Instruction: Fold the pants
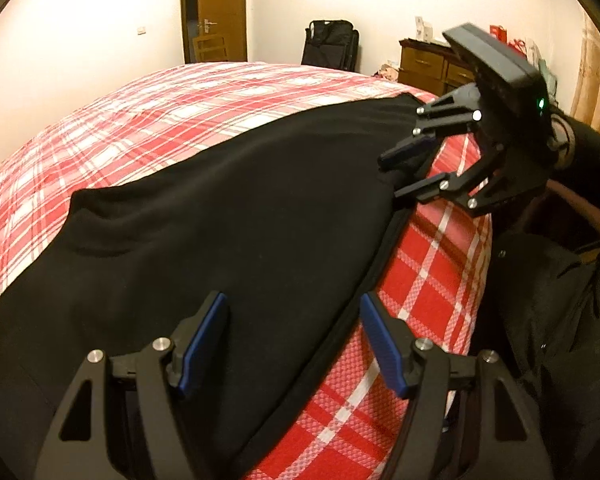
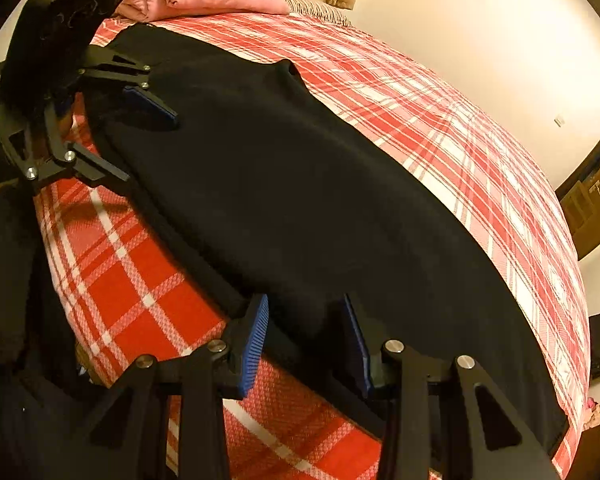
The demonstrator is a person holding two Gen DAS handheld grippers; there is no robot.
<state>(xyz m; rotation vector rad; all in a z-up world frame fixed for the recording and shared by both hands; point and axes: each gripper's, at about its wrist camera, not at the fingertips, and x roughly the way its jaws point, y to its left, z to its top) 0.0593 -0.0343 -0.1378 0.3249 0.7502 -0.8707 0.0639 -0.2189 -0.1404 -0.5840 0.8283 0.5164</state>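
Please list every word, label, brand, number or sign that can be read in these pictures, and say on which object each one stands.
No text can be read in either view.
Red bags on the dresser: any print is too small and blurred to read.
Black pants, plaid bedsheet, left claw and right claw: no label or marking shows.

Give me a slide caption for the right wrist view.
Both open grippers, right and left, poised along the near edge of black pants on a plaid bed.
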